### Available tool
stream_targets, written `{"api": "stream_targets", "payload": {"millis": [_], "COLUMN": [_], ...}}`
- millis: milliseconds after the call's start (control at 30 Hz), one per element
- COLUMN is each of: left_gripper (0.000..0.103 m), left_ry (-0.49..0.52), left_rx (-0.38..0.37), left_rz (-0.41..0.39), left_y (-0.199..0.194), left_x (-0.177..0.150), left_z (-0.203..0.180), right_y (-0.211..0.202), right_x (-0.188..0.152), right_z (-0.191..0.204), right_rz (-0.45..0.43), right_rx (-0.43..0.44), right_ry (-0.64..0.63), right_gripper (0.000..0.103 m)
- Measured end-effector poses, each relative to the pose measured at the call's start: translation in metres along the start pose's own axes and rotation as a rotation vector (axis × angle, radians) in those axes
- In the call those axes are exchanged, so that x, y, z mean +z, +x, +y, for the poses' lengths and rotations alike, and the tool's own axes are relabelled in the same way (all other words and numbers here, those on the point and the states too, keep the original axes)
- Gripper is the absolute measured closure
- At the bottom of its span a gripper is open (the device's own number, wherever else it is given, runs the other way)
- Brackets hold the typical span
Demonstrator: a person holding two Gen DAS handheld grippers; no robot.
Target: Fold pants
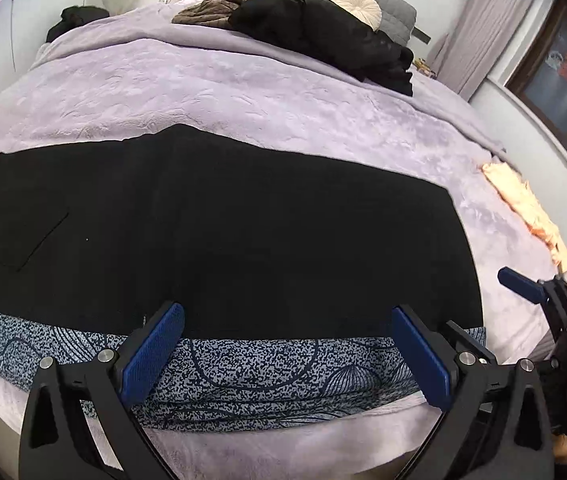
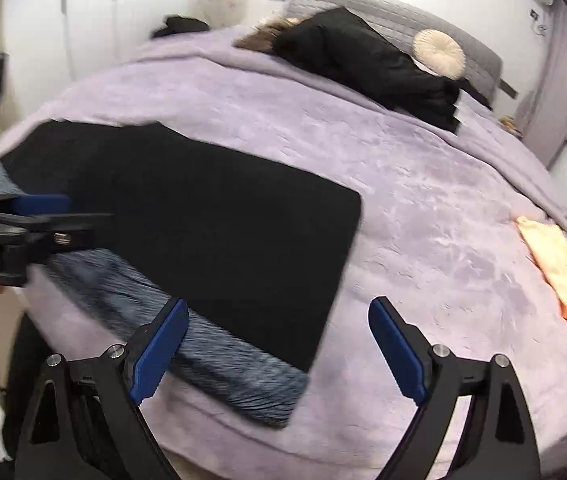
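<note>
Black pants (image 1: 219, 232) lie flat on the lilac bed cover (image 1: 243, 92), folded lengthwise into a long strip, with a back pocket at the left. They rest partly on a blue-grey patterned garment (image 1: 267, 376). My left gripper (image 1: 287, 316) is open and empty, just above the near edge of the pants. My right gripper (image 2: 279, 312) is open and empty, above the right end of the pants (image 2: 211, 216). The right gripper's blue finger shows at the right in the left wrist view (image 1: 519, 284). The left gripper shows at the left in the right wrist view (image 2: 39, 204).
A black jacket (image 1: 323, 28), a brown garment (image 1: 207, 10) and a round cream cushion (image 1: 357, 6) lie at the head of the bed. A peach cloth (image 1: 531, 216) lies at the bed's right edge. Grey headboard and curtains stand behind.
</note>
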State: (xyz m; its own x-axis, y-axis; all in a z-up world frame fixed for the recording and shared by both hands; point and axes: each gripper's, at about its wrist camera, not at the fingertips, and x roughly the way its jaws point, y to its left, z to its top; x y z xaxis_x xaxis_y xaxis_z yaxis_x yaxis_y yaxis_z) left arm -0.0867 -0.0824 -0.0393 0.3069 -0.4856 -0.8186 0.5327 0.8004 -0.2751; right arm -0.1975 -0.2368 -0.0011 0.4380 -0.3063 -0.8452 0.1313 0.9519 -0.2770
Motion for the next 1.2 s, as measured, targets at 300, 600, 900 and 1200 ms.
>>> {"api": "stream_targets", "payload": {"millis": [300, 600, 900, 1200], "left_gripper": [0.000, 0.000, 0.000, 0.000], "left_ry": [0.048, 0.041, -0.049, -0.205], "left_rx": [0.097, 0.088, 0.151, 0.280], "left_rz": [-0.016, -0.041, 0.026, -0.087], "left_y": [0.005, -0.010, 0.011, -0.044], "left_x": [-0.006, -0.007, -0.012, -0.021], "left_z": [-0.014, -0.018, 0.018, 0.056], "right_y": [-0.030, 0.039, -0.007, -0.021], "right_x": [0.041, 0.084, 0.005, 0.045], "right_z": [-0.015, -0.016, 0.020, 0.019], "right_rz": [-0.175, -0.040, -0.060, -0.149], "right_rx": [-0.143, -0.233, 0.084, 0.215], "right_ry": [0.013, -0.009, 0.039, -0.001], "right_gripper": [0.009, 0.001, 0.001, 0.000]}}
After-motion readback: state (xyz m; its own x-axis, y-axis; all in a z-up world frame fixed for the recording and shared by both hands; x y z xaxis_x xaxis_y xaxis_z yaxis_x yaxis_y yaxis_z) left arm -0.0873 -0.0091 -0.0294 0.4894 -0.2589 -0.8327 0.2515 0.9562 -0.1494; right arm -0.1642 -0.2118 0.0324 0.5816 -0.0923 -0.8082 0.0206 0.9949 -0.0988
